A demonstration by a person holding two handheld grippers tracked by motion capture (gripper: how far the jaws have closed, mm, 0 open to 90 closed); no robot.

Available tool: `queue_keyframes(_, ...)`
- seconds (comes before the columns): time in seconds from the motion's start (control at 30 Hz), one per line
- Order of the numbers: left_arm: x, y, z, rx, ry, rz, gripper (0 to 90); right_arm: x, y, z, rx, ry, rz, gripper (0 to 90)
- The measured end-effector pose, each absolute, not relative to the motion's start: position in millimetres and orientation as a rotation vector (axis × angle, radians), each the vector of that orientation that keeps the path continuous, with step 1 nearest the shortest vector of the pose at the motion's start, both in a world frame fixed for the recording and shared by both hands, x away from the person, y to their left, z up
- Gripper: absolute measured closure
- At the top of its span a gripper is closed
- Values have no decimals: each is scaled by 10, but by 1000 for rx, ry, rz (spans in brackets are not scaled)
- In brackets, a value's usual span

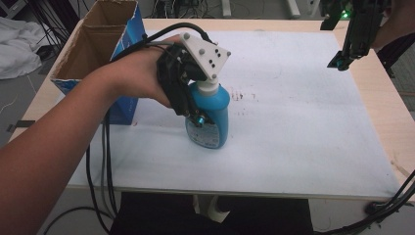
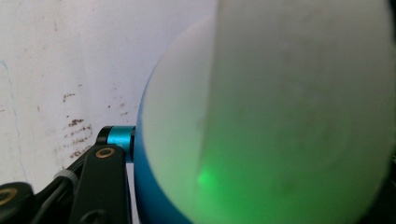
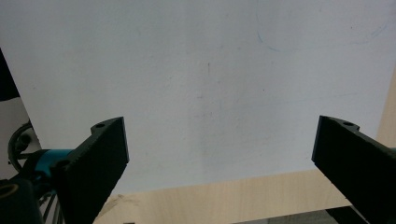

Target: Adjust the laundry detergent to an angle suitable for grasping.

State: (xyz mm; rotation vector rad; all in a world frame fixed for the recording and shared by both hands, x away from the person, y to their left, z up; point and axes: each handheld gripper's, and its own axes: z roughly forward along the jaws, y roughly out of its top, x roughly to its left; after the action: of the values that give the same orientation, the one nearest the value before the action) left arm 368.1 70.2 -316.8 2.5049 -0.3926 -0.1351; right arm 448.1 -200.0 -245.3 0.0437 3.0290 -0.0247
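A blue bottle (image 1: pixel 218 110) with a white neck stands near the middle of the white mat (image 1: pixel 303 127). My left gripper (image 1: pixel 198 117), carried by a hand coming from the left, is shut on the bottle's upper body. In the left gripper view the bottle (image 2: pixel 280 116) looms pale and green-lit right in front of the camera, with one black finger (image 2: pixel 100 186) beside its blue side. Whether its base rests on the mat I cannot tell. My right gripper (image 1: pixel 342 61) hovers at the far right, open (image 3: pixel 219 168) with nothing between its jaws, looking down on the mat (image 3: pixel 210 70).
An open cardboard box (image 1: pixel 98 44) with blue sides stands at the table's far left, just behind my left hand. Brown stains (image 1: pixel 242 95) mark the mat right of the bottle. The wooden table edge (image 1: pixel 386 112) runs along the right. Cables hang off the front left.
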Motion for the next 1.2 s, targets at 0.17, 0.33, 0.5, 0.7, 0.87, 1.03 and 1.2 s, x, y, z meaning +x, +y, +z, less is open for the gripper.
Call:
queue_keyframes(0.17,3696,719,-3199,2504,-407,-142,429,4478,-2001,-2452,47,3028,-23,30)
queue_keyframes(0.33,3707,725,-3218,2498,-407,-154,429,4487,-2010,-2460,51,3028,-22,30)
queue_keyframes(0.5,3703,720,-3226,2494,-410,-157,427,4489,-2009,-2465,57,3031,-23,30)
queue_keyframes(0.7,3687,690,-3224,2509,-398,-152,422,4497,-2007,-2474,49,3034,-24,30)
queue_keyframes(0.87,3677,686,-3219,2531,-379,-141,400,4491,-2006,-2482,58,3032,-26,30)
queue_keyframes(1.03,3673,722,-3188,2527,-351,-133,345,4492,-2006,-2482,59,3032,-24,30)
queue_keyframes(1.2,3659,747,-3167,2554,-304,-120,308,4501,-2003,-2487,47,3034,-23,30)
